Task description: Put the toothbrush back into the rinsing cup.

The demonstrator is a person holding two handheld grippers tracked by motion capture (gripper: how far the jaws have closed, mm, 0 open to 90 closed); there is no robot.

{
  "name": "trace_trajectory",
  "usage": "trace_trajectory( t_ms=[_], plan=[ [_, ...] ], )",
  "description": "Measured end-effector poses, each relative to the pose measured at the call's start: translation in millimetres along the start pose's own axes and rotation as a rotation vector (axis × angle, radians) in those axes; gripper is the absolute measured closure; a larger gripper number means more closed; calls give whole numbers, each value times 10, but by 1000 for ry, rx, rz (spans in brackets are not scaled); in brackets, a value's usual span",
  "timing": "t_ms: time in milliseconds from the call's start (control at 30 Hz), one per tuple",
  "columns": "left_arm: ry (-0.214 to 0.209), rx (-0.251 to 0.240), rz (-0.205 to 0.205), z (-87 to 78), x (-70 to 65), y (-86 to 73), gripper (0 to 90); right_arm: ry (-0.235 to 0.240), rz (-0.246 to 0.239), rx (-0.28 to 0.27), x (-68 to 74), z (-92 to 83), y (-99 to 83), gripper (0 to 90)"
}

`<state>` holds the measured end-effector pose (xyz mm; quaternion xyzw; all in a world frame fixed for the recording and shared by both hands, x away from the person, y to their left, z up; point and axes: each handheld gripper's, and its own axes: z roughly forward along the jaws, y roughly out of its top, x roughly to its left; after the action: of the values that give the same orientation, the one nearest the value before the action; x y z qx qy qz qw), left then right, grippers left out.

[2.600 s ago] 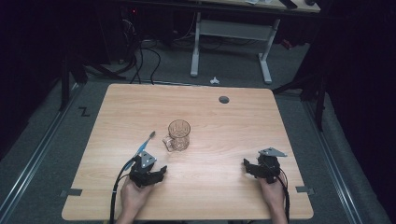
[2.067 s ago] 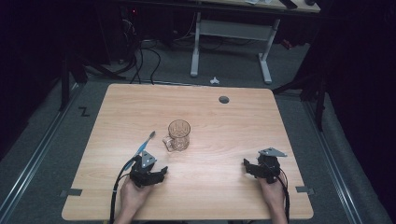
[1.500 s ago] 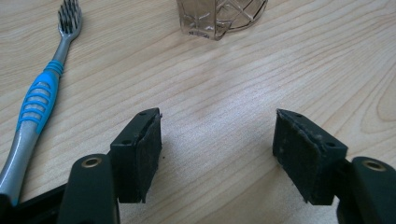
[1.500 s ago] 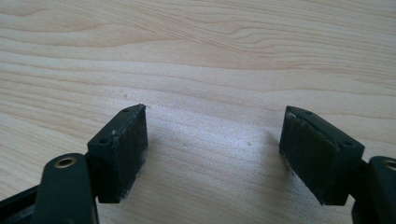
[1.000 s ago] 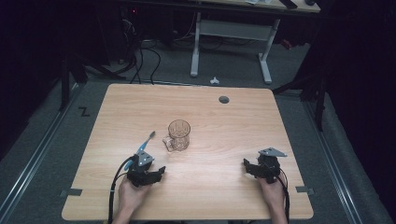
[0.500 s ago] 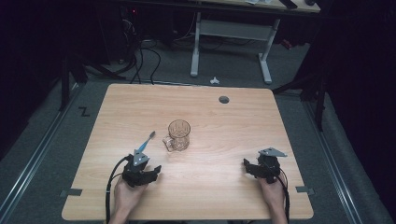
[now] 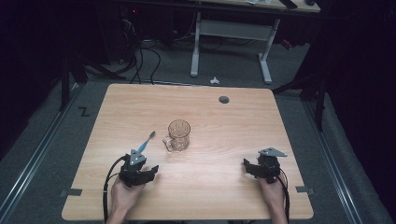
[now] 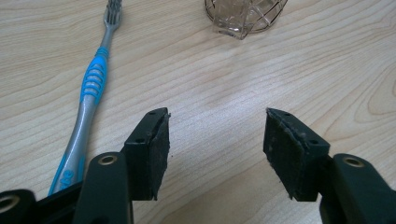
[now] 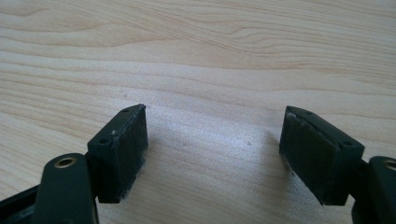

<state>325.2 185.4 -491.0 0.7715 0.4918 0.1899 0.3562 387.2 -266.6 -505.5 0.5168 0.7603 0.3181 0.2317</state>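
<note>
A blue and grey toothbrush (image 7: 147, 141) lies flat on the wooden table (image 7: 224, 126), its bristles pointing away from me. A clear glass mug (image 7: 179, 135) stands upright just right of it. My left gripper (image 7: 150, 169) rests low at the table's front left, just near of the toothbrush handle. In the left gripper view the toothbrush (image 8: 93, 88) lies left of my gripper (image 8: 215, 126) and the mug (image 8: 243, 16) is ahead. Its jaws have just been closing a little but stand open with bare wood between them. My right gripper (image 7: 247, 166) sits open at the front right, over bare wood (image 9: 212, 126).
A small round grommet hole (image 7: 224, 99) sits near the table's far edge. Cables trail from both grippers over the near edge. Beyond the table are a desk frame (image 7: 231, 32) and dark floor with loose cables.
My left gripper has shifted slightly to the left. The toothbrush, the mug and the right gripper have stayed where they were.
</note>
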Motion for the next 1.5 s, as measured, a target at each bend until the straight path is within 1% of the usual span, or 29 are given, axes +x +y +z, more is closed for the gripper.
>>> trace_trajectory(
  t_ms=[100, 233, 367, 467, 533, 700, 767, 1000, 1100, 1233, 1400, 1500],
  plan=[
    [7, 3, 1, -25, 20, -1, 416, 0, 0, 0, 0, 0, 0, 237],
    [11, 7, -12, -60, 58, -14, 417, 0, 0, 0, 0, 0, 0, 237],
    [22, 9, -10, -111, 94, -17, 421, 0, 0, 0, 0, 0, 0, 237],
    [26, 1, -16, -153, 118, -14, 442, 0, 0, 0, 0, 0, 0, 237],
    [27, 4, -14, -170, 136, -10, 455, 0, 0, 0, 0, 0, 0, 237],
    [39, 13, -11, -196, 195, 11, 470, 0, 0, 0, 0, 0, 0, 237],
    [35, 12, -15, -204, 218, 17, 471, 0, 0, 0, 0, -1, 0, 237],
    [42, 15, -17, -223, 290, 42, 472, 0, 0, 0, 0, -1, -1, 237],
    [48, 24, -9, -232, 339, 75, 473, 0, 0, 0, 0, -1, -1, 237],
    [49, 40, 2, -226, 383, 114, 510, 0, -1, 0, 0, -1, 0, 237],
    [55, 66, 16, -184, 429, 176, 516, 0, 0, 0, 0, -1, -1, 237],
    [56, 76, 17, -171, 458, 209, 516, 0, 0, 0, 1, -1, -1, 237]
  ],
)
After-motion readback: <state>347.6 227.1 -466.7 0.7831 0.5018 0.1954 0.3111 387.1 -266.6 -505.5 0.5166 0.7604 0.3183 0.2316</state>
